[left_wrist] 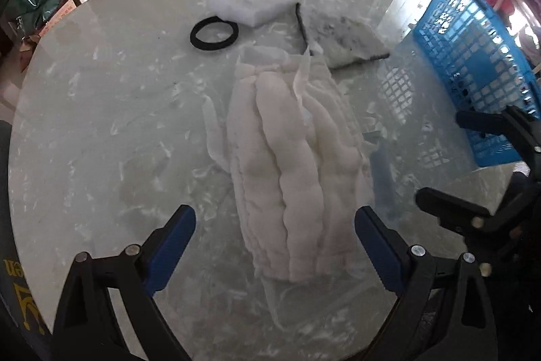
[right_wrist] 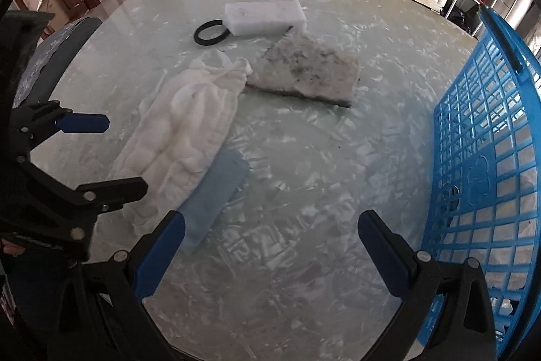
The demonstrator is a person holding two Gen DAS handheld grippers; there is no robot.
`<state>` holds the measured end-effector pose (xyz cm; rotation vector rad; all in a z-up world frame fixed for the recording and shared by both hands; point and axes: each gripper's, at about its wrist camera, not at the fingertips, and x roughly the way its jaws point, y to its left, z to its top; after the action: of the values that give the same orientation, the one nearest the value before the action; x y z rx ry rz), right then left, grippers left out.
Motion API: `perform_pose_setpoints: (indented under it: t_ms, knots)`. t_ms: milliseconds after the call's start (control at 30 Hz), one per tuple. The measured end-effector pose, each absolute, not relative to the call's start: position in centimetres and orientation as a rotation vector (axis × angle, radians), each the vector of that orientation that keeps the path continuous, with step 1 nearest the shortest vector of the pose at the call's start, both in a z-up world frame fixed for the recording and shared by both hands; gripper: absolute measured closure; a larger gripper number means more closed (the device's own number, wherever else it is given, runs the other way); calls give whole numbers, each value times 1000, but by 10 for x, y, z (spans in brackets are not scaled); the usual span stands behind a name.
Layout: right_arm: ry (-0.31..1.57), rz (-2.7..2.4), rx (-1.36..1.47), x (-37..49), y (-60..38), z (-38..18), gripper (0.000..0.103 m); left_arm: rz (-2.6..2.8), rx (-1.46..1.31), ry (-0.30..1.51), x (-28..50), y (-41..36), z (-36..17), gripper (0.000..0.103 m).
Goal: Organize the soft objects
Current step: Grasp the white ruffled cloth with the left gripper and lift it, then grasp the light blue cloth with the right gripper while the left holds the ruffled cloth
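Our left gripper (left_wrist: 275, 246) fingers are spread wide around the crumpled white quilted cloth (left_wrist: 297, 158); our right gripper (right_wrist: 270, 246) fingers are released above bare pale marble counter (right_wrist: 304, 192).

Daylight from upper right, blown out behind the blue basket (left_wrist: 473, 63). Glossy marble table (right_wrist: 304, 192) throws glare and reflections. Strong fisheye bending, dark vignette corners, slight overall softness.

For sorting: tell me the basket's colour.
Bright blue; the plastic lattice basket shows best in the right wrist view.
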<state>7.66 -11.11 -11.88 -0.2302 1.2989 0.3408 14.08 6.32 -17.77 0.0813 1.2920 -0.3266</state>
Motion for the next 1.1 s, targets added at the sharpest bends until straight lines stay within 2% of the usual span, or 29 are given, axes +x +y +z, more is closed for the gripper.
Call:
perform_pose_setpoints:
  t_ms: [67,167,267,333,433,633,1100]
  knots:
    - [1301,337,-225,78,-116,-119,0,-316,79,1304,145,62,-185,9]
    - [1303,331,-218,79,-120,-120,0,-321,53,1324,150,60,-195,17]
    - [1311,325,-213,79,-123,-120,0,-320,92,1308,151,49,-196,40]
    - [1313,326,-210,77,-124,-122,0,-350,93,1301,150,43,-193,61]
    - [1315,325,-202,79,-125,-121,0,-388,79,1307,148,38,-191,76]
    - [1318,316,-190,81,-127,-119,0,-399,55,1290,141,30,-191,83]
    - [1353,326,-174,93,-102,-120,0,-355,-9,1148,124,78,-124,83]
